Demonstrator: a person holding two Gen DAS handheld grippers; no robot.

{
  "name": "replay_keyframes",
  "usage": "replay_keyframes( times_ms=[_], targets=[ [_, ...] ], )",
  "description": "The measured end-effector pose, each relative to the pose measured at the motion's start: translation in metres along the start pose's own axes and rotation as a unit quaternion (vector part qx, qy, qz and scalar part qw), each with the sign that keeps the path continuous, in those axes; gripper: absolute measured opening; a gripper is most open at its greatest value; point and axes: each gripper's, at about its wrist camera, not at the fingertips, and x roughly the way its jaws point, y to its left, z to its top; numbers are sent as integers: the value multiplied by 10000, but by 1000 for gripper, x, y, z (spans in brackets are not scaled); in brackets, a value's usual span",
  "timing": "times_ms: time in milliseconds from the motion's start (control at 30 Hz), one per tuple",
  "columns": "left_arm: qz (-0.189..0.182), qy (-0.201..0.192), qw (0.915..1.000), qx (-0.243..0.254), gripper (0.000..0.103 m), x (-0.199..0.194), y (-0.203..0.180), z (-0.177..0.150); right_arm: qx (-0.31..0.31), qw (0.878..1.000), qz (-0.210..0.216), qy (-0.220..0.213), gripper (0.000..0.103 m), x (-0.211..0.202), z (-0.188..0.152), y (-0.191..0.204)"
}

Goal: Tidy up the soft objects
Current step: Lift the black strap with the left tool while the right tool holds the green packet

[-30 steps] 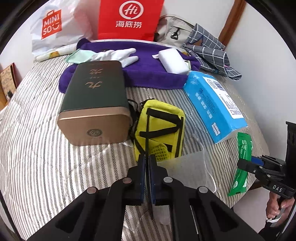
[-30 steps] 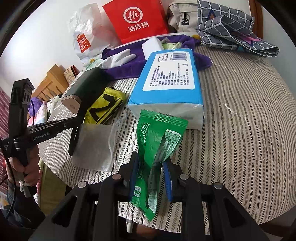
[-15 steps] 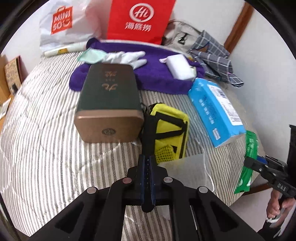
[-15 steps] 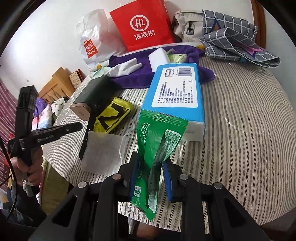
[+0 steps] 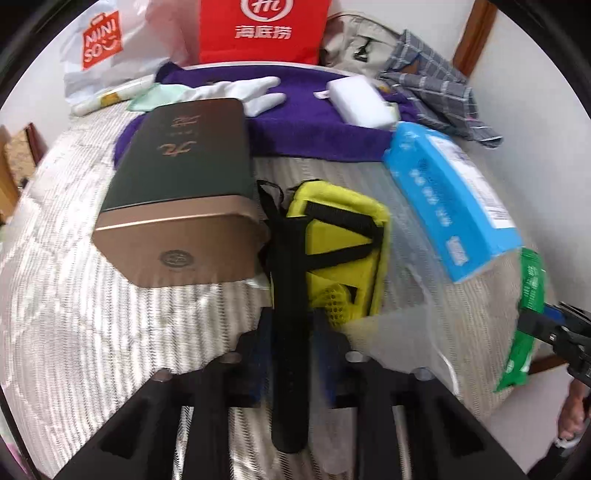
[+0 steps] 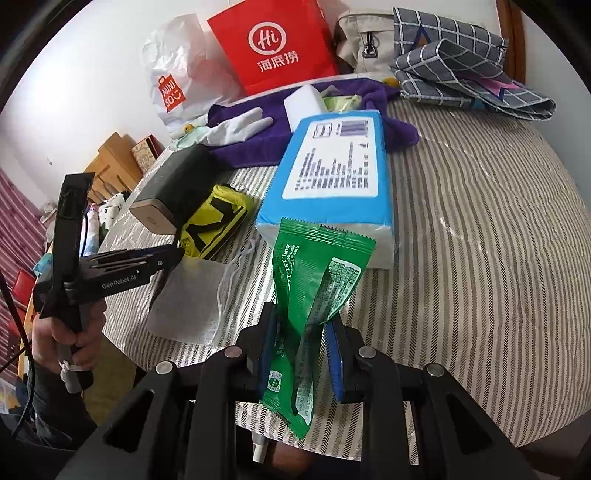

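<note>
A yellow pouch (image 5: 340, 236) with black straps lies mid-table beside a dark green and gold box (image 5: 181, 177). One black strap (image 5: 290, 332) runs between the fingers of my left gripper (image 5: 291, 332), whose jaws are opening, with a thin gap beside the strap. The right wrist view shows the left gripper (image 6: 173, 254) over a white mesh bag (image 6: 188, 295), the strap dangling under it. My right gripper (image 6: 301, 354) is shut on a green snack packet (image 6: 317, 266), held above the table's near edge against a blue tissue pack (image 6: 336, 173).
At the back, a purple towel (image 5: 306, 122) carries a white glove (image 5: 240, 92) and a white foam block (image 5: 358, 99). Behind stand a red paper bag (image 5: 262, 29) and a white plastic bag (image 5: 99, 40). A checked cloth (image 6: 461, 70) lies far right. Striped tablecloth (image 6: 480, 258) fills the right side.
My left gripper's jaws have parted from fully shut, and it has shifted closer toward the yellow pouch. The black strap now shows broad between its fingers. The right gripper and green packet stay put.
</note>
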Motion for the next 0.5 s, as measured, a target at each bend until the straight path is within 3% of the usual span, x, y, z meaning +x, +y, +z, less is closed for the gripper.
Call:
replay_keyframes(
  times_ms=[500],
  targets=[
    [68, -422, 9989, -170, 19, -50, 11, 10, -386, 9978, 132, -522, 26, -32, 41, 18]
  ],
)
